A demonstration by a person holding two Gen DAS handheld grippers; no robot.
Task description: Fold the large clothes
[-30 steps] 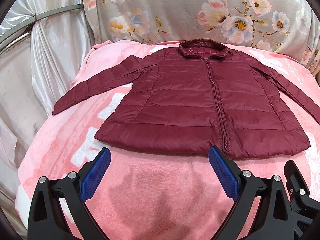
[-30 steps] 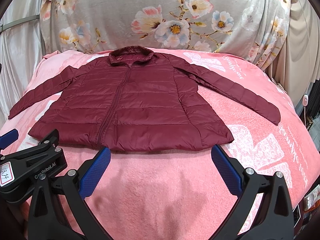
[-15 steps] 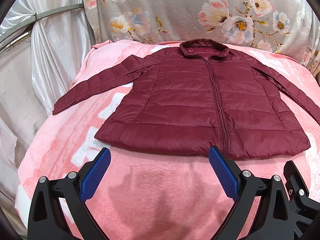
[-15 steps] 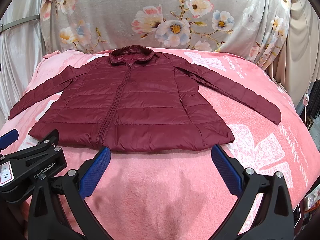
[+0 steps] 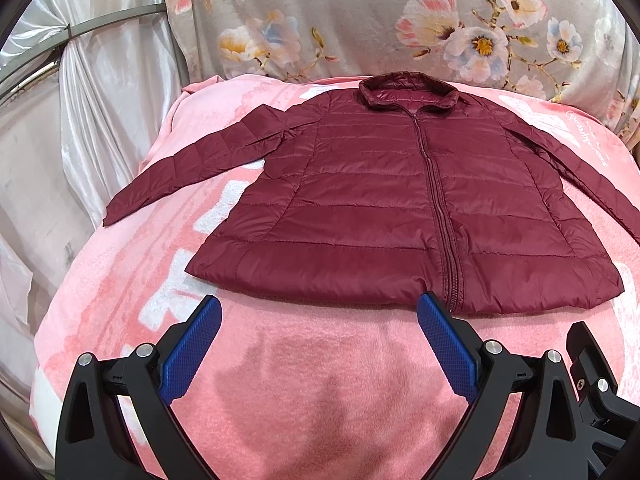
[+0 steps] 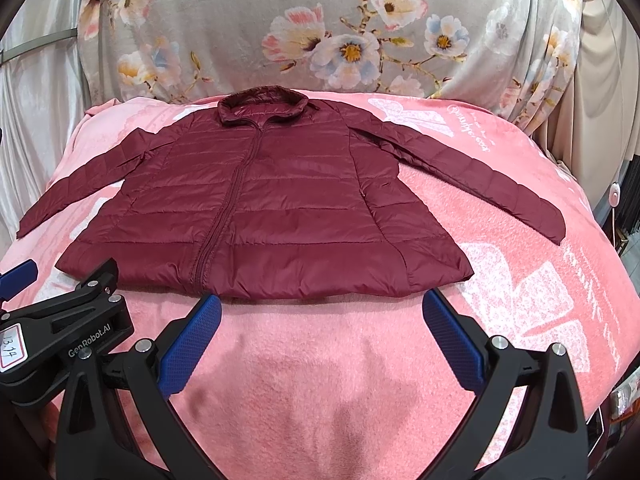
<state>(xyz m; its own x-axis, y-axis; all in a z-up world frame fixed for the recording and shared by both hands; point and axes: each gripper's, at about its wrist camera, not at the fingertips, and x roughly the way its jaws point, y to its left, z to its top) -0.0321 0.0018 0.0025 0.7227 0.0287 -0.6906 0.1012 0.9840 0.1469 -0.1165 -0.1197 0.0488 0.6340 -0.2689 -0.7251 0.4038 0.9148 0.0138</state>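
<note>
No mvmt since prior | jacket (image 5: 400, 208) flat, just ahead of left gripper (image 5: 318, 338), right gripper (image 6: 320, 336) | both spread apart

Before me spreads a pink fleece blanket (image 5: 320, 380) with white printed patterns and cursive lettering, covering the bed from edge to edge. Behind it hangs a grey floral cloth (image 6: 248, 28) with pink, white and pale blue blossoms. To my left I see shiny white satin drapery (image 5: 92, 92) crossed by a metal bar (image 5: 116, 20). On the far right, beige curtains (image 6: 596, 92) hang, and a small white round device (image 6: 614, 192) on a cord sits beside them.
</note>
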